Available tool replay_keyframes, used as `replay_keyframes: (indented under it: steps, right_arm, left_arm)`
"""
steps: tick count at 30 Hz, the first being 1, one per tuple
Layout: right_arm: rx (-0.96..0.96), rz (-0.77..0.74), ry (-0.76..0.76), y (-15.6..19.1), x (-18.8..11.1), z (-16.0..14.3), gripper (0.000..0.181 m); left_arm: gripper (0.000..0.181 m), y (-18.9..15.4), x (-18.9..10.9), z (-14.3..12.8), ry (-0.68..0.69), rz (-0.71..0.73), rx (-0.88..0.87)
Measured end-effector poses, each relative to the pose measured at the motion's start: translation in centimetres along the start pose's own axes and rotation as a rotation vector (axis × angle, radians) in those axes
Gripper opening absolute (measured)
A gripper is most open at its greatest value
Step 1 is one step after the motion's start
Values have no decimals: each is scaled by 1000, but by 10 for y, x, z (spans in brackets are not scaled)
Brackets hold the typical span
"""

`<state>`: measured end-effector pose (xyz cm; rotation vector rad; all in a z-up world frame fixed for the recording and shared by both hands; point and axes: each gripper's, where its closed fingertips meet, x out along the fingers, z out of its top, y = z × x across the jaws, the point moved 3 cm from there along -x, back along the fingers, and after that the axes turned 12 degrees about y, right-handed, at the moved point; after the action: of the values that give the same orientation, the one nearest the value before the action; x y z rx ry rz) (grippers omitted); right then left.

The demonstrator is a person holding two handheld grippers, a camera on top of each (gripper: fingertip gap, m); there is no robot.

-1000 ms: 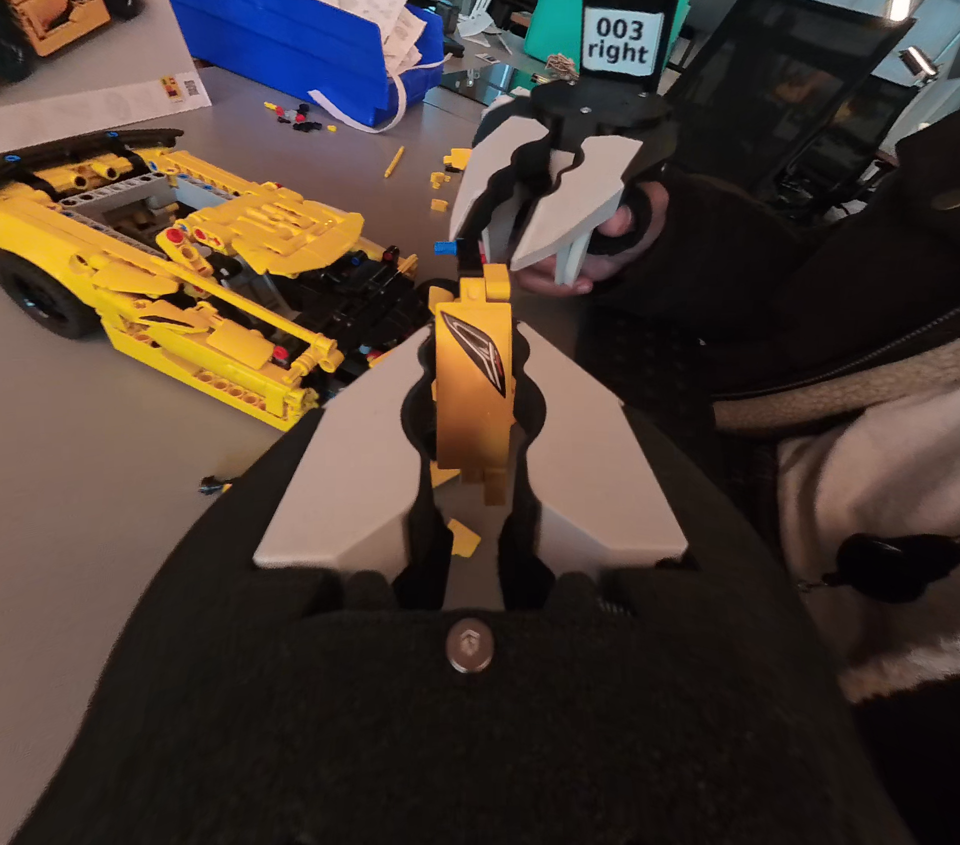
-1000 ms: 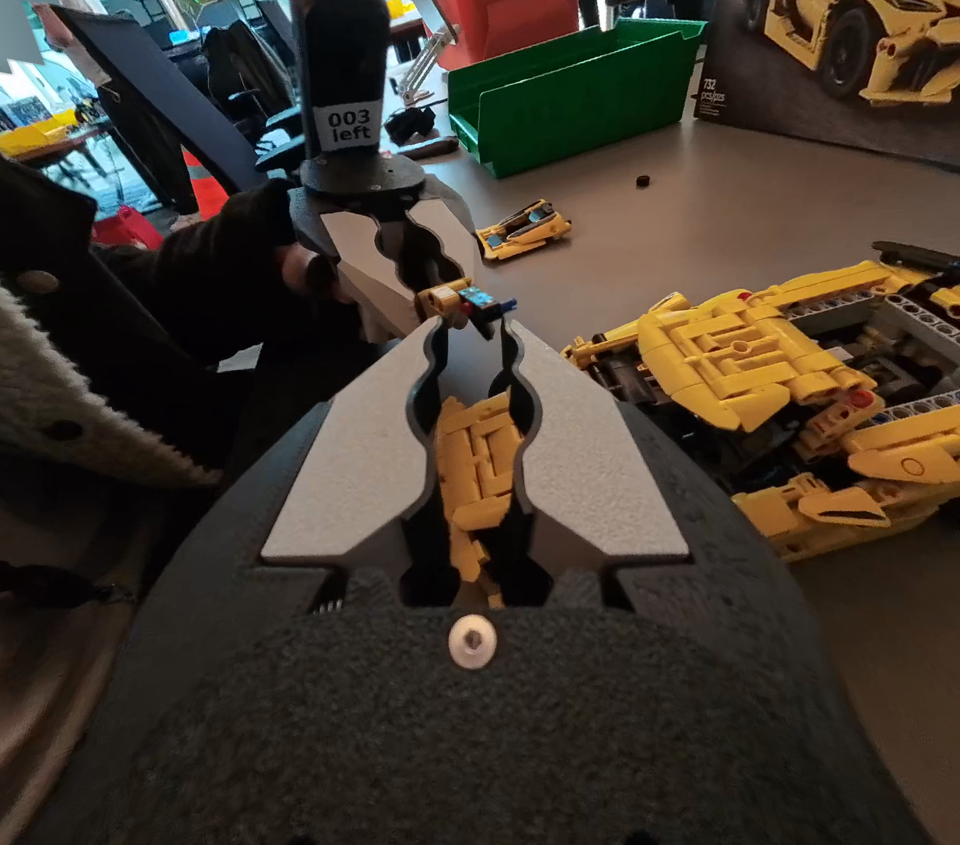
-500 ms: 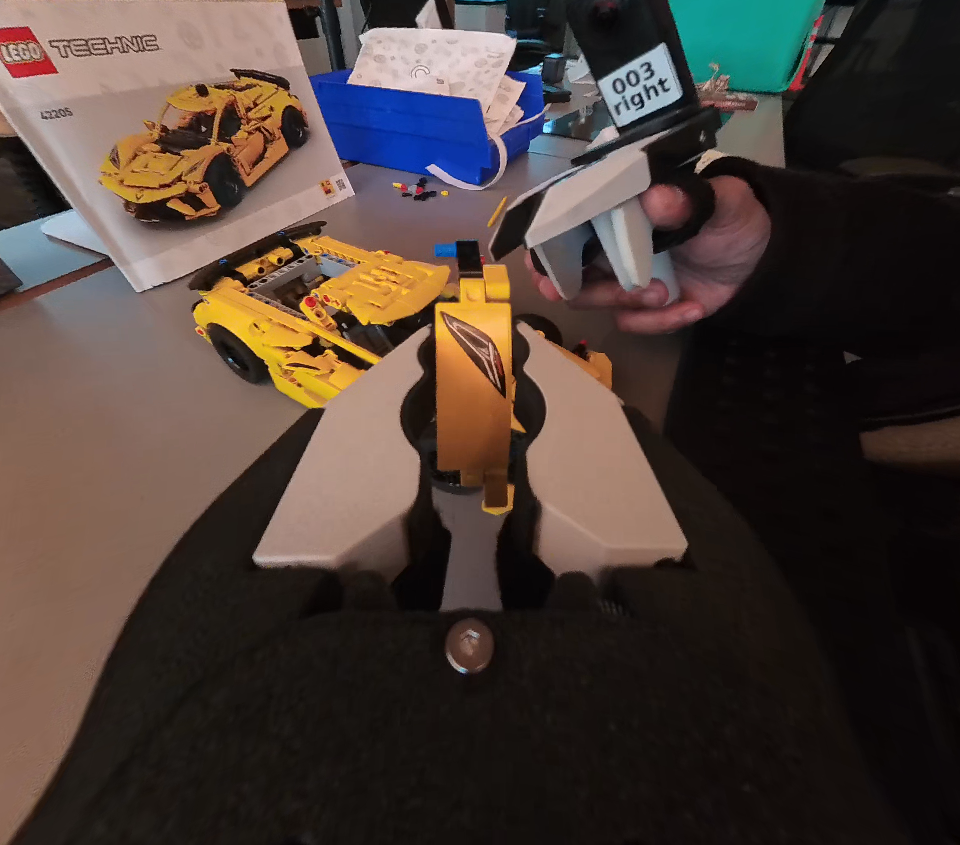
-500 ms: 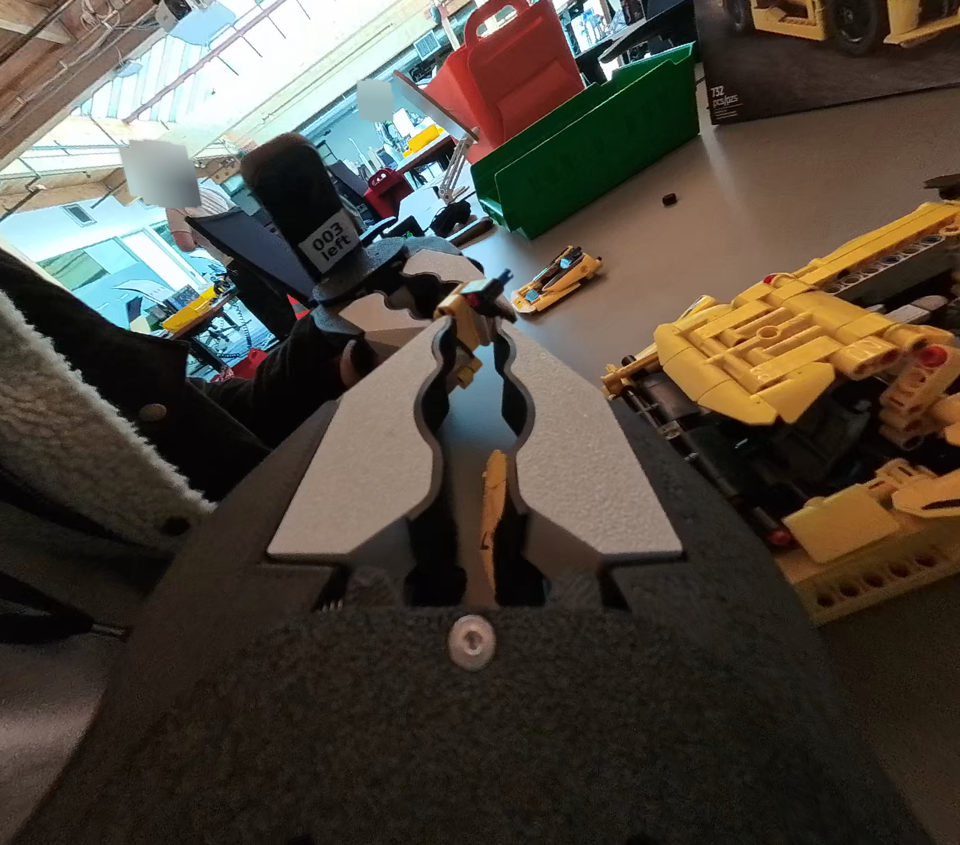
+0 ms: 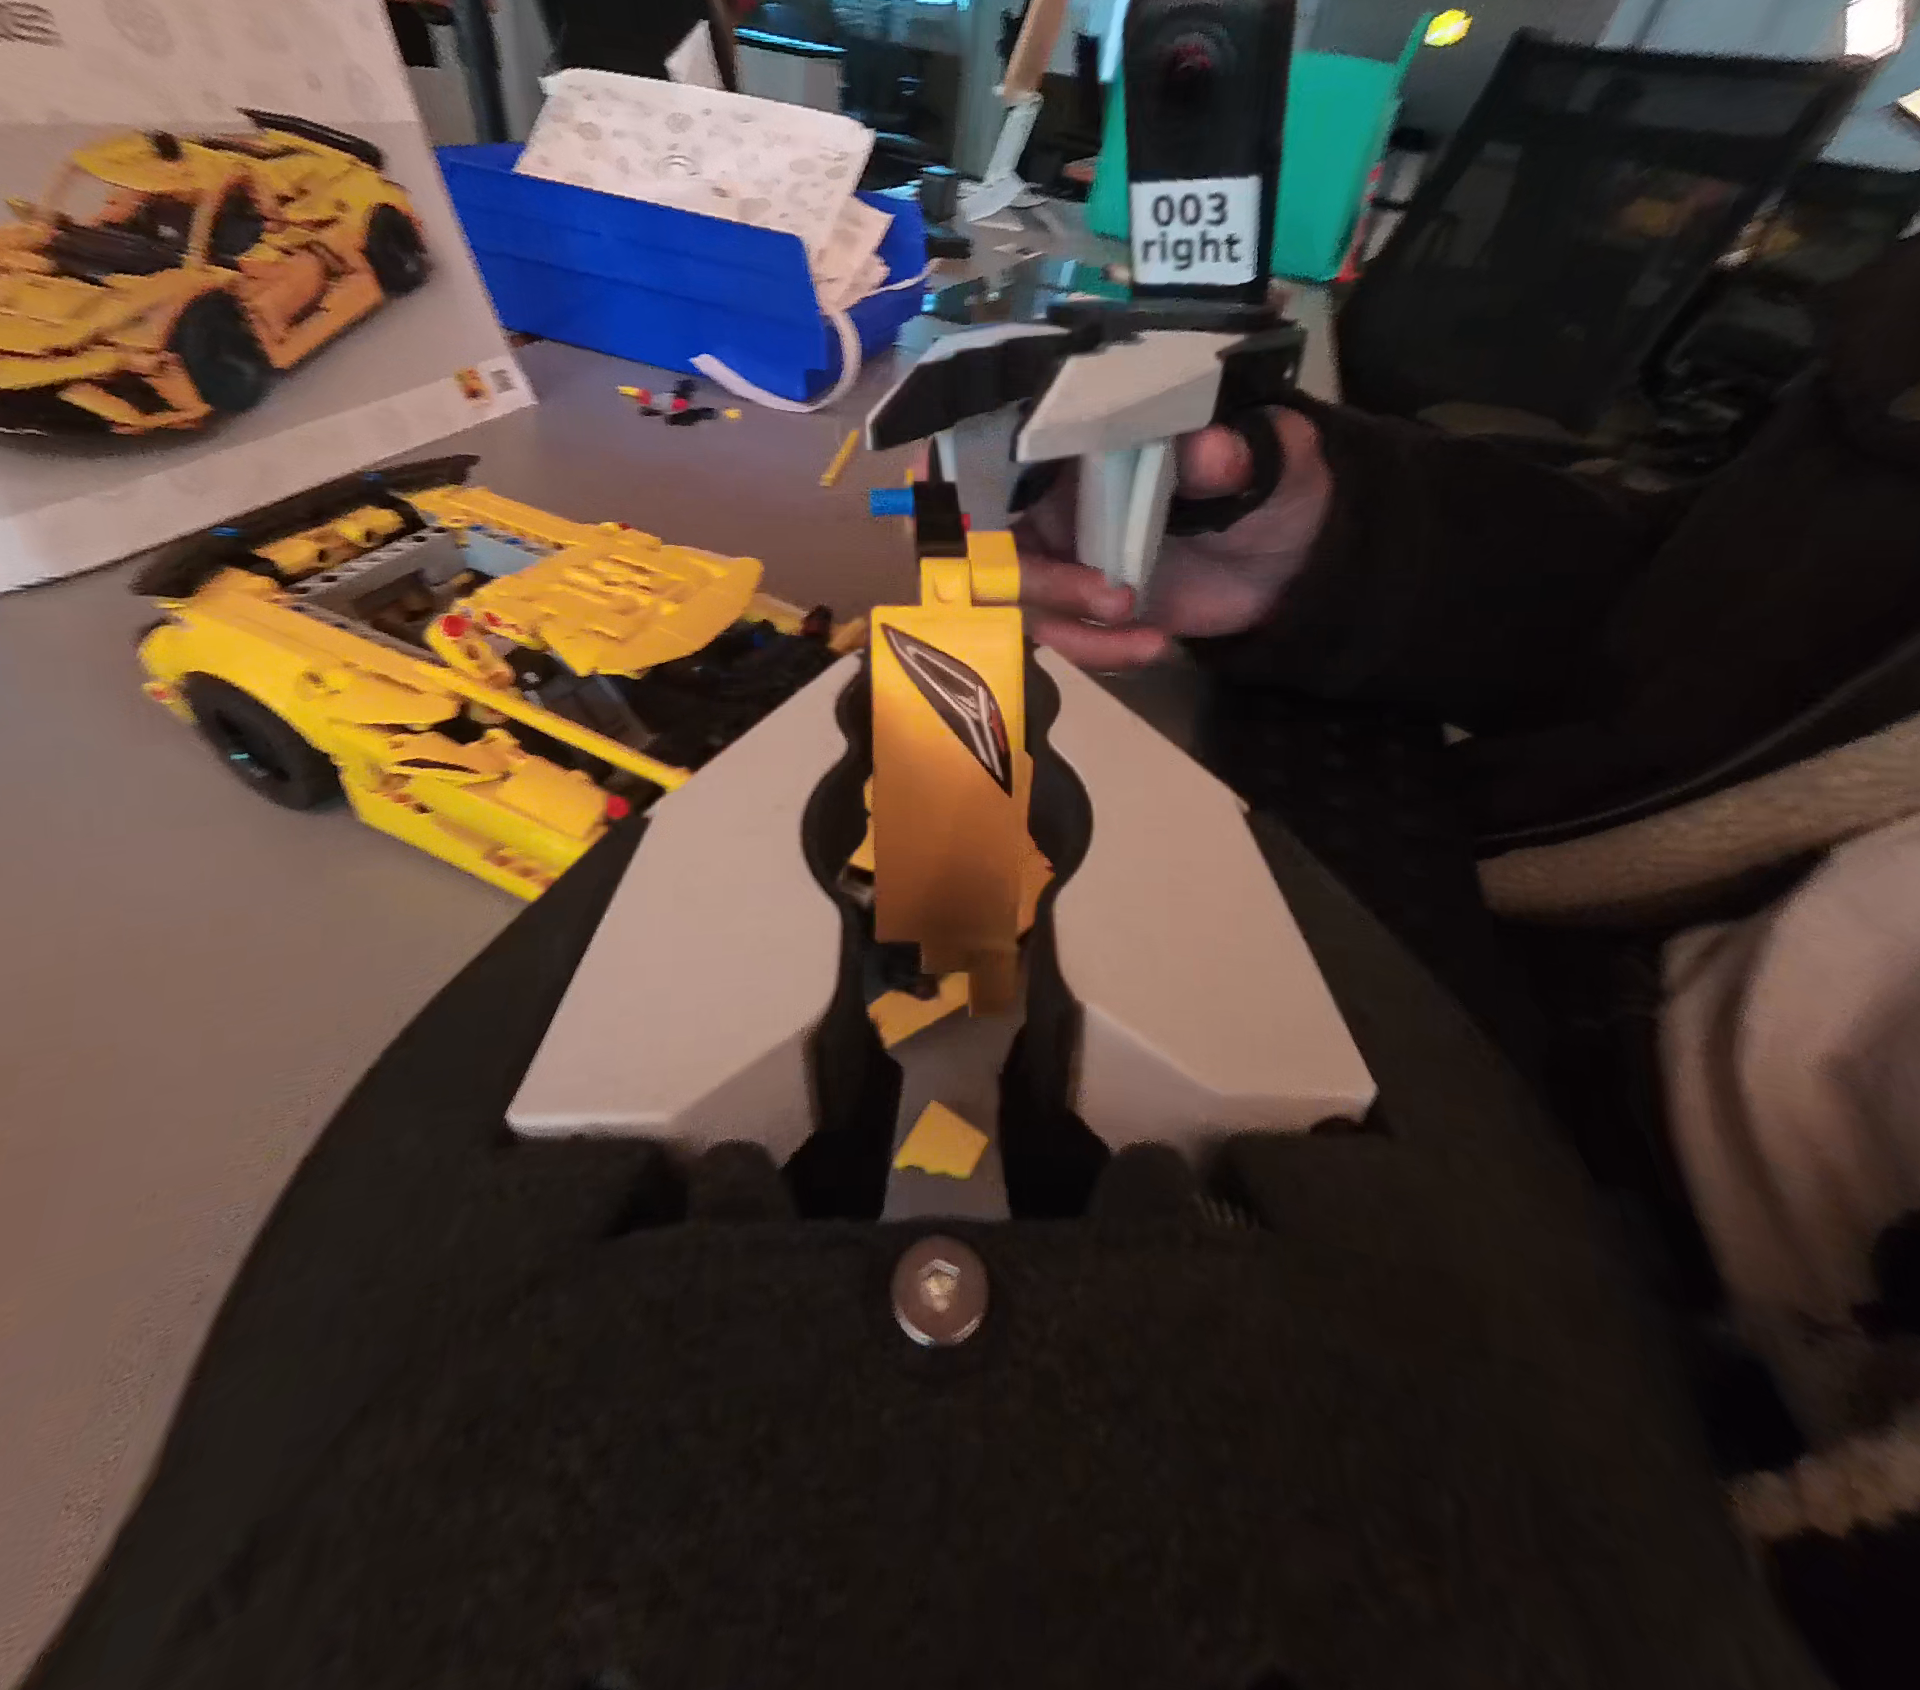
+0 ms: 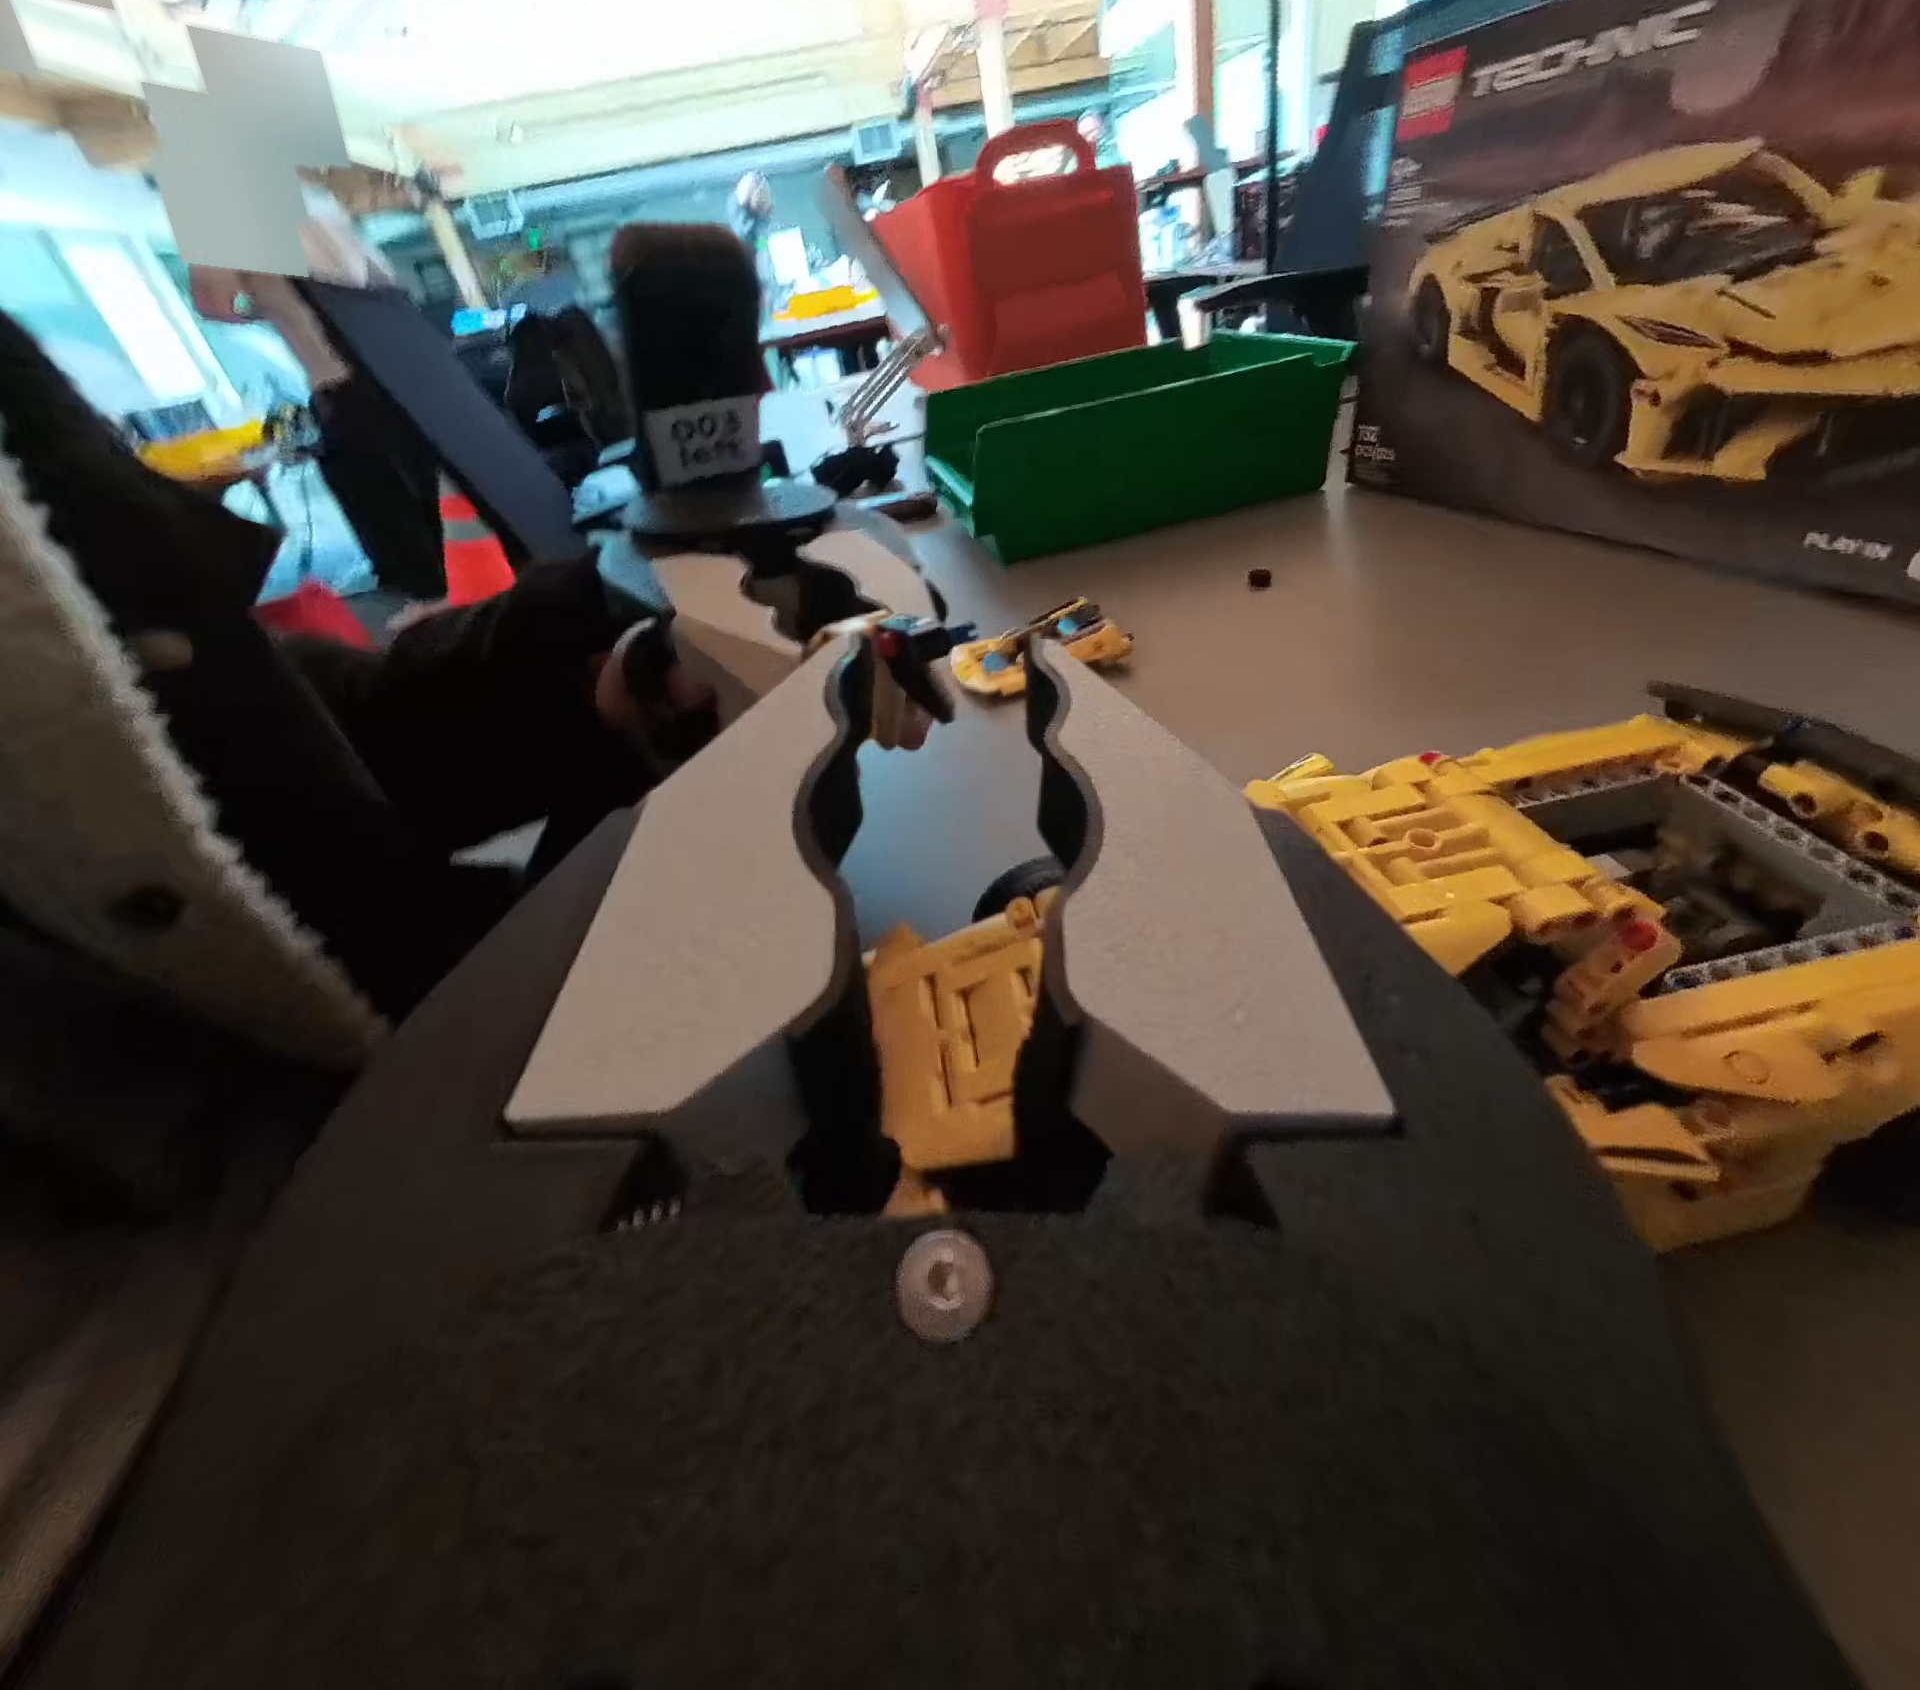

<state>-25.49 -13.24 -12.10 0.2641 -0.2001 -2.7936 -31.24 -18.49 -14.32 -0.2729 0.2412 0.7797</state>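
My left gripper (image 5: 940,674) is shut on a yellow brick-built panel (image 5: 951,809) with a black sticker, held upright above the table. A black piece and a blue pin (image 5: 894,502) stick out at the panel's far tip. My right gripper (image 6: 945,664) is open and empty, and a hand holds it. In the left wrist view the right gripper (image 5: 956,445) hangs just above and behind the panel's tip. In the right wrist view the left gripper (image 6: 873,632) and the panel's tip (image 6: 894,684) sit just beyond my left finger. A half-built yellow toy car (image 5: 447,653) stands on the table; it also shows in the right wrist view (image 6: 1558,913).
A blue bin (image 5: 665,279) with a white bag and a printed booklet (image 5: 208,238) stand behind the car. In the right wrist view there are a green bin (image 6: 1132,445), a red bag (image 6: 1018,258), the set's box (image 6: 1662,290), a small yellow sub-assembly (image 6: 1049,653) and a black piece (image 6: 1259,577). Across from one pair of fingers to the other is roughly 4 centimeters.
My right gripper has swung upright and come close over the panel's tip, and its jaws stand wider apart. My left gripper still holds the panel and has tilted slightly.
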Motion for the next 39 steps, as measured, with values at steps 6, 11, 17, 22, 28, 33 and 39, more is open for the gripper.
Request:
replay_keyframes:
  steps: [6,11,17,22,28,33,39]
  right_arm:
    - [-234,5,392,13,-16,-19,41]
    - [-364,-103,606,20,-23,-21,40]
    - [-559,-95,657,9,-16,-6,32]
    - [-510,-58,525,-13,26,29,43]
    - [6,-13,146,-25,59,27,30]
    - [260,70,86,-26,62,19,26]
    - [394,234,63,-15,63,21,26]
  left_arm:
    - [25,0,13,-17,147,107,153]
    - [25,-10,26,-27,242,179,338]
    - [25,3,19,-17,192,310,359]
    - [25,55,-34,9,-62,530,212]
    - [25,62,-39,8,-93,498,87]
    - [25,55,-29,6,-9,577,207]
    - [26,53,-27,7,11,610,284]
